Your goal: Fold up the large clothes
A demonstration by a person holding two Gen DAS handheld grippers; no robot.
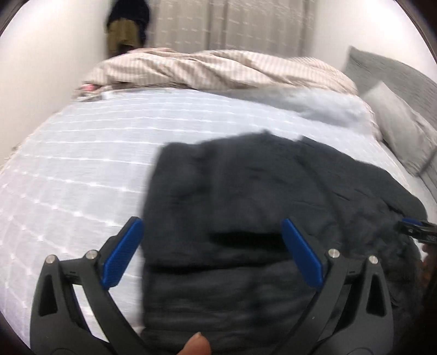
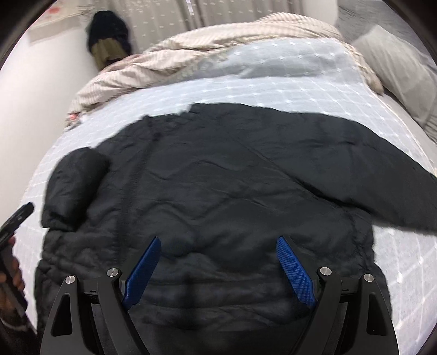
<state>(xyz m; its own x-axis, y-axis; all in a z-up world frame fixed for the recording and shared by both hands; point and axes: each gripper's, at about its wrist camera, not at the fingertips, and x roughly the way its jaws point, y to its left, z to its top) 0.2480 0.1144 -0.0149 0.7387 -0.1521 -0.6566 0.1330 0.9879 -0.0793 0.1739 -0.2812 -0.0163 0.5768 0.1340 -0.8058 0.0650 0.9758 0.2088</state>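
Black jacket point(image 2: 218, 174) spread on bed point(image 2: 273, 90), grippers point(image 2: 218, 243) agape above

Bed with pale blue grid-quilted bedspread point(image 1: 82, 163); striped beige duvet point(image 1: 207, 68) bunched at far edge, grey pillow point(image 1: 401, 128) right, curtains point(image 1: 232, 24) behind.

Black padded jacket point(image 2: 218, 177) lay spread flat on bed, quilted stitching and wrinkles across body. One sleeve point(image 2: 73, 185) sat folded in against body at left of right wrist view, cuff end rounded. Other sleeve point(image 2: 382, 169) stretched out toward right. In left wrist view jacket point(image 1: 245, 204) showed straight left edge, layered folds, blurred detail.
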